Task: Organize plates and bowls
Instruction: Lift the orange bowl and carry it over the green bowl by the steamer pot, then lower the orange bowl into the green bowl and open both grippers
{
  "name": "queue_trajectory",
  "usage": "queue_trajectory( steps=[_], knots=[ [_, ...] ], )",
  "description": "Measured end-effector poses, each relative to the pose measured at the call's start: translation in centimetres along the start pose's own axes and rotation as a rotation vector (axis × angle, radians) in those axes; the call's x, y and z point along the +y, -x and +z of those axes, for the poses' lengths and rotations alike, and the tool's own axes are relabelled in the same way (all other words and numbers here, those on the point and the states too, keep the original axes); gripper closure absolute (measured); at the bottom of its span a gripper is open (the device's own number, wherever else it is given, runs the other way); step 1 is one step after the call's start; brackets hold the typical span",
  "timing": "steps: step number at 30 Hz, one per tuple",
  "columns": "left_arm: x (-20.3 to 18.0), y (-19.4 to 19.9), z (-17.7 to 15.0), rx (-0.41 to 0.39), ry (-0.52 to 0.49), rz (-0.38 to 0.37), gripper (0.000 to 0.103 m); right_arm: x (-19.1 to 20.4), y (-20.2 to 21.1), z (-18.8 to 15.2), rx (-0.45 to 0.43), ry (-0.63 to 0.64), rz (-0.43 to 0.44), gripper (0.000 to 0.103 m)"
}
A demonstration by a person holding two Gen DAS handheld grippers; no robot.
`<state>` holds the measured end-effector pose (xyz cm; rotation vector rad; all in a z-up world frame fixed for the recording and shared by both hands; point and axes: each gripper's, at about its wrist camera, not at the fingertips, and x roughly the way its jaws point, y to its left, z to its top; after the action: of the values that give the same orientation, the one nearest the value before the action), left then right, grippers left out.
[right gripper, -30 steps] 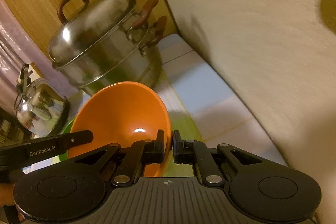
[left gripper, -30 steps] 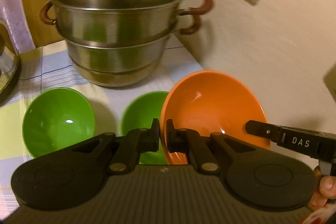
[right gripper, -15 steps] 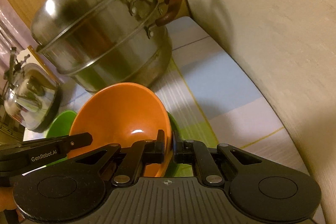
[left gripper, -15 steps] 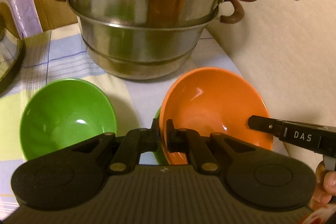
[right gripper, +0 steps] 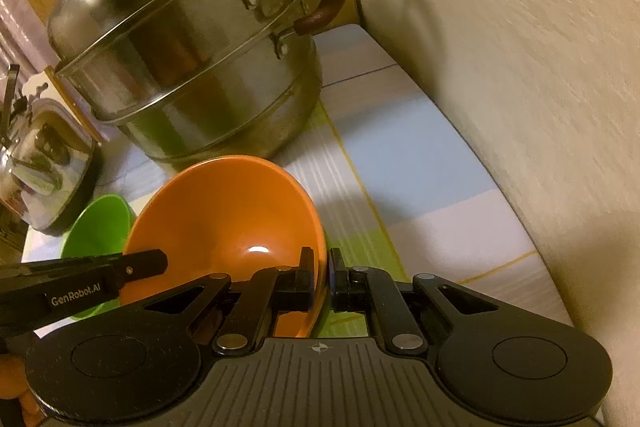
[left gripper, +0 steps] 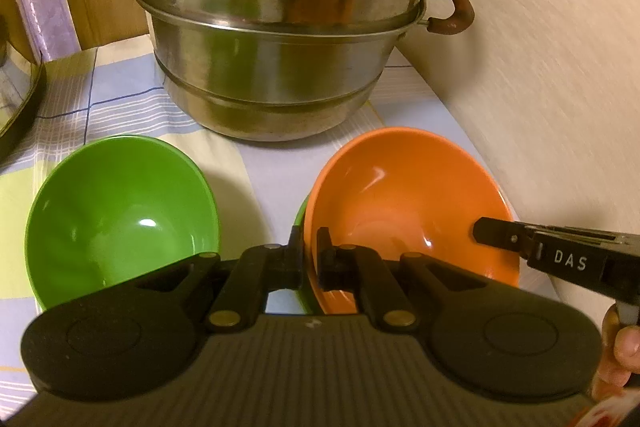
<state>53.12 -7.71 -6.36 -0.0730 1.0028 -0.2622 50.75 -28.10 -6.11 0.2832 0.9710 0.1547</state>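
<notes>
Low at centre frame in both wrist views, your left gripper [left gripper: 309, 253] and right gripper [right gripper: 321, 277] each pinch opposite sides of the orange bowl's [left gripper: 404, 203] rim, jaws nearly closed on it. It sits tilted over a second green bowl [left gripper: 301, 227], barely a sliver at its left edge, so the coming move looks like nesting straight down. Only your left view shows the free green bowl [left gripper: 116, 211] whole at lower left; your right view alone shows the kettle [right gripper: 40, 163].

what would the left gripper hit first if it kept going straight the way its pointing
The left gripper is shut on the near rim of the orange bowl, so the bowl goes with it. Straight ahead, the stainless steamer pot would likely be met first, though depth is unclear.
</notes>
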Motion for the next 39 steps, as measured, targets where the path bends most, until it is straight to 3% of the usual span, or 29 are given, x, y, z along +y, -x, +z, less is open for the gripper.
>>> queue_trajectory(
  steps=[11, 19, 27, 39],
  knots=[
    [-0.24, 0.09, -0.18, -0.013, -0.036, 0.032, 0.097, 0.55, 0.01, -0.25, -0.013, 0.059, -0.031, 0.097],
    [0.06, 0.43, -0.48, -0.042, -0.054, 0.055, 0.086, 0.54, 0.09, -0.55, -0.027, 0.068, -0.024, 0.096],
    [-0.3, 0.57, -0.48, -0.063, -0.089, 0.062, 0.091, 0.73, 0.22, -0.58, -0.021, 0.091, -0.034, 0.099],
    [0.21, 0.35, -0.61, -0.057, -0.05, 0.041, 0.092, 0.47, 0.6, -0.22, -0.047, 0.068, -0.027, 0.099]
  ],
)
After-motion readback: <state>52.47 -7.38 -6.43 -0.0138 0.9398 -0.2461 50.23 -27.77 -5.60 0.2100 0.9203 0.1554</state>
